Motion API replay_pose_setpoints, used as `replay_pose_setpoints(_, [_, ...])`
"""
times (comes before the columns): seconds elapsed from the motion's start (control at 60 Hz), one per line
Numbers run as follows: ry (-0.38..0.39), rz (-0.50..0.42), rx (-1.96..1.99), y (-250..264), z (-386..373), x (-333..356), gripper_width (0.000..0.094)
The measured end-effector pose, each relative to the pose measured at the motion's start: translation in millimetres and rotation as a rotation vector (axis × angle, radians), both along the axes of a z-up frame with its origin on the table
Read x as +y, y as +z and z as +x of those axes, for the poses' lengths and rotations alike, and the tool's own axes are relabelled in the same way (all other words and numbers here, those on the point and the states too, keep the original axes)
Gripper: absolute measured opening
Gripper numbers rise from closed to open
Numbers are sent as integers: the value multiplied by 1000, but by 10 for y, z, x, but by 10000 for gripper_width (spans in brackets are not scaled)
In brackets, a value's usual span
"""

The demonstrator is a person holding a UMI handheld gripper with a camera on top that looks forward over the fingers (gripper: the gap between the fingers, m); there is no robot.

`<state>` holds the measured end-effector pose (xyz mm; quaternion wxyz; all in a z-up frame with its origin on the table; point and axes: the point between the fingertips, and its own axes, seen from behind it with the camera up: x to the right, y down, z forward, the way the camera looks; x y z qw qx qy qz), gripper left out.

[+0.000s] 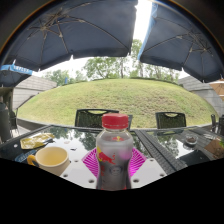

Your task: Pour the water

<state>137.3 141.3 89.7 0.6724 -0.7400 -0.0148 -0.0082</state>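
Bottle (115,150), red-capped, is held upright between the closed jaws, kept level until the yellow cup (48,159) on the bench (170,150) is reached.

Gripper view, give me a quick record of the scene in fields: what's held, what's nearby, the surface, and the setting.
view: gripper view, outdoors
gripper: shut on the bottle, one pink pad at each side
bottle: clear plastic, red cap on, upright, between the fingers
cup: yellow, beside the bottle, standing apart from it on the table
table: glass-topped, reflective
chairs: dark, beyond the table
umbrellas: two dark canopies overhead
background: grassy mound with trees behind
pouring: not yet begun
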Motion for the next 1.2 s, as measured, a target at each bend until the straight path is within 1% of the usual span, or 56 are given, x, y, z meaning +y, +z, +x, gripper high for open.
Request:
replay_pose_setpoints(0.067, [-4,-14,1,46,25,-43,356])
replay_pose_setpoints(0.167, [-3,-28,-26,32,19,-64,484])
replay_pose_setpoints(0.233, [-19,-69,-41,-3,69,-132,565])
replay_pose_setpoints(0.25, [-21,-77,-48,-16,63,-160,615])
replay_pose_setpoints(0.3, [-20,-90,-53,31,51,-261,819])
replay_pose_setpoints(0.317, [-16,-93,-51,49,42,-302,850])
replay_pose_setpoints(0.35, [-5,-103,-51,64,14,-421,819])
replay_pose_setpoints(0.417, [23,-112,-44,143,-77,-675,833])
replay_pose_setpoints(0.567, [45,-79,-9,342,-277,-1448,843])
replay_pose_setpoints(0.617, [60,-95,-19,290,-384,-1733,838])
replay_pose_setpoints(0.733, [67,-130,-7,156,-606,-2239,840])
replay_pose_setpoints(0.8, [93,-153,10,62,-764,-2481,839])
replay_pose_setpoints(0.917, [141,-156,3,39,-964,-2766,839])
replay_pose_setpoints(1.0, [136,-125,-67,89,-950,-2863,833])
replay_pose_setpoints(1.117, [156,-109,-90,103,-1001,-2865,825])
replay_pose_setpoints(1.2, [204,-117,-75,37,-1131,-2882,825])
